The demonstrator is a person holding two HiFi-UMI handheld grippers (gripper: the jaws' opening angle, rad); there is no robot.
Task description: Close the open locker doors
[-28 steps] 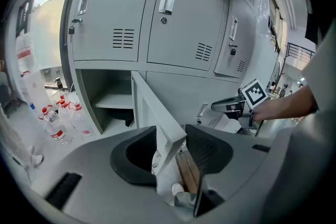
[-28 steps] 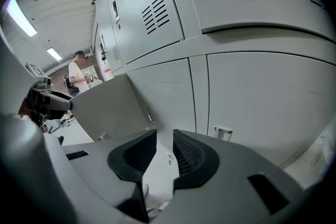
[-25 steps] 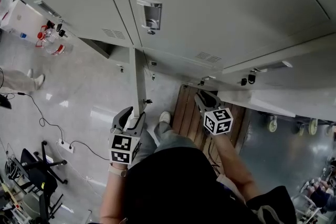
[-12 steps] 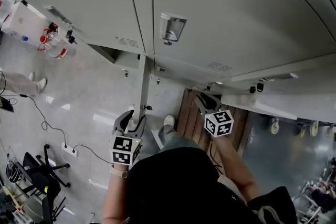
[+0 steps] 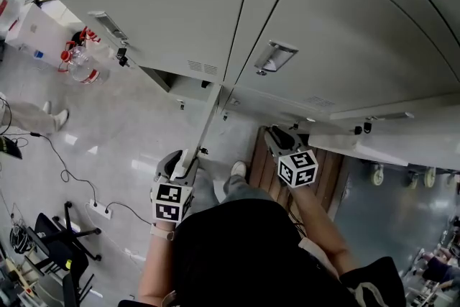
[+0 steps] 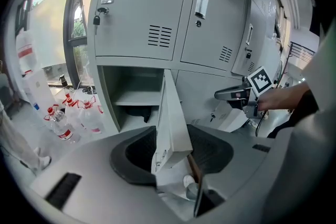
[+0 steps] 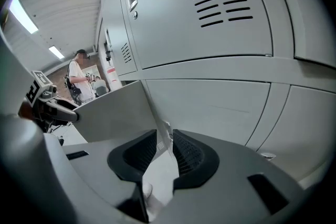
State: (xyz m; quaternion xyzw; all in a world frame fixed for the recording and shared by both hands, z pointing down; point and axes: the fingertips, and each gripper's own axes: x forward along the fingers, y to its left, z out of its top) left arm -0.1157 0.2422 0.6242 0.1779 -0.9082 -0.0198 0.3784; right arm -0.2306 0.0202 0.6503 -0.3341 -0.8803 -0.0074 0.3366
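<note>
Grey lockers fill the top of the head view. A lower left door stands open, seen edge-on. My left gripper is shut on its free edge. In the left gripper view the door sits between the pads of the left gripper, and the open compartment shows a shelf. My right gripper is further right. In the right gripper view a second open door runs from the locker to the right gripper, its thin edge pinched between the pads.
Water bottles stand on the floor left of the lockers. A cable and power strip lie by a black chair. A wooden pallet is under my right arm. A pale panel juts out at right. Someone's legs show far left.
Both hands have moved sideways while gripping the door edges. The left door has swung a little toward its opening. The lockers have shifted right in the head view.
</note>
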